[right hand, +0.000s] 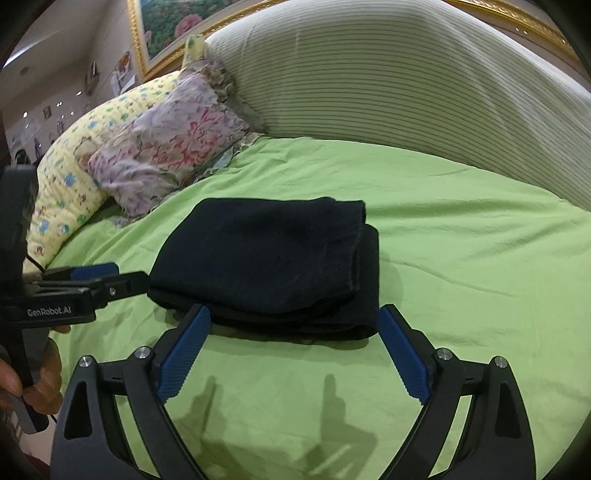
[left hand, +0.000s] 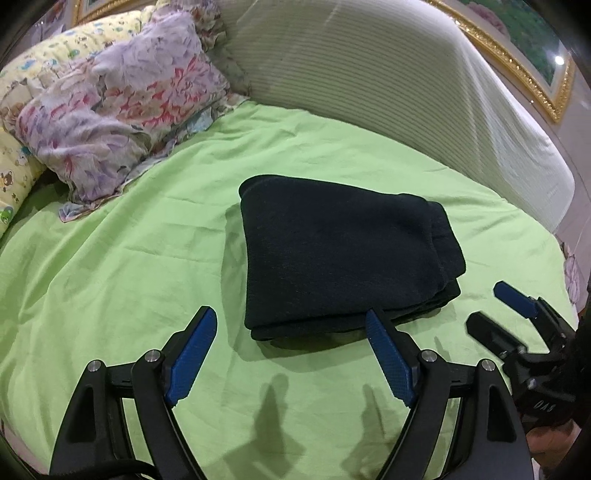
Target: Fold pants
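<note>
Dark navy pants [left hand: 343,254] lie folded into a compact stack on the green bedsheet [left hand: 129,266]; they also show in the right wrist view [right hand: 266,258]. My left gripper [left hand: 290,314] is open and empty, just in front of the stack's near edge. My right gripper [right hand: 293,312] is open and empty at the stack's near edge. The right gripper shows in the left wrist view [left hand: 491,306] to the right of the pants. The left gripper shows in the right wrist view [right hand: 114,280] by the stack's left corner.
A floral pillow [left hand: 118,110] and a yellow patterned pillow [right hand: 62,177] lie at the far left. A striped cushioned headboard [left hand: 369,81] curves along the back. A gold-framed picture [right hand: 166,26] hangs on the wall behind.
</note>
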`<move>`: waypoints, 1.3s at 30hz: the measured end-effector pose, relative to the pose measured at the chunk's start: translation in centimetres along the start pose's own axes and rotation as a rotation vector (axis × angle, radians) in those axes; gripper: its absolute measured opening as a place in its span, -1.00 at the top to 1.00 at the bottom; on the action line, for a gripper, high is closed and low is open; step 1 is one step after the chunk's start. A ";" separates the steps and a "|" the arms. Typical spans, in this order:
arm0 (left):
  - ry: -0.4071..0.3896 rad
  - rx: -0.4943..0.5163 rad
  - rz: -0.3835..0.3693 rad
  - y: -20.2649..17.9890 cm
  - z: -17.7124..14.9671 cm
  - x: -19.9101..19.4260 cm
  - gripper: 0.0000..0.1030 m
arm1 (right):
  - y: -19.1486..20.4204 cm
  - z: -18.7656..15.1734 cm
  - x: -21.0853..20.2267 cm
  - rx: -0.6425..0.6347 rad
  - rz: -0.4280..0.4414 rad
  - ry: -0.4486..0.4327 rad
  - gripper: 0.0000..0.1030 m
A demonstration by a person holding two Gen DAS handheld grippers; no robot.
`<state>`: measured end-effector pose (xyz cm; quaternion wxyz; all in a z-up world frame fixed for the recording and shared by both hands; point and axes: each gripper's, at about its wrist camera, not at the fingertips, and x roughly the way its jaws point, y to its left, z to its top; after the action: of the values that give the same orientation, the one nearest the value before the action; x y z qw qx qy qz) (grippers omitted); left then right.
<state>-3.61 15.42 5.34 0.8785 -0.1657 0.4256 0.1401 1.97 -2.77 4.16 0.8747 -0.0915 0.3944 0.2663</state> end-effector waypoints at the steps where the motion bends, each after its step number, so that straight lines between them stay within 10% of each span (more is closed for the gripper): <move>1: -0.008 0.001 0.001 -0.1 -0.1 0.0 -0.62 | 0.1 -0.1 0.2 -0.004 0.003 0.002 -0.79; 39: -0.025 0.064 0.129 -0.7 -2.0 2.8 -0.75 | 0.1 -0.6 3.2 -0.042 -0.034 -0.041 -0.79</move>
<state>-3.07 14.23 2.11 0.8778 -0.1080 0.4285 0.1849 3.30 -1.59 1.39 0.8849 -0.1110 0.3691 0.2616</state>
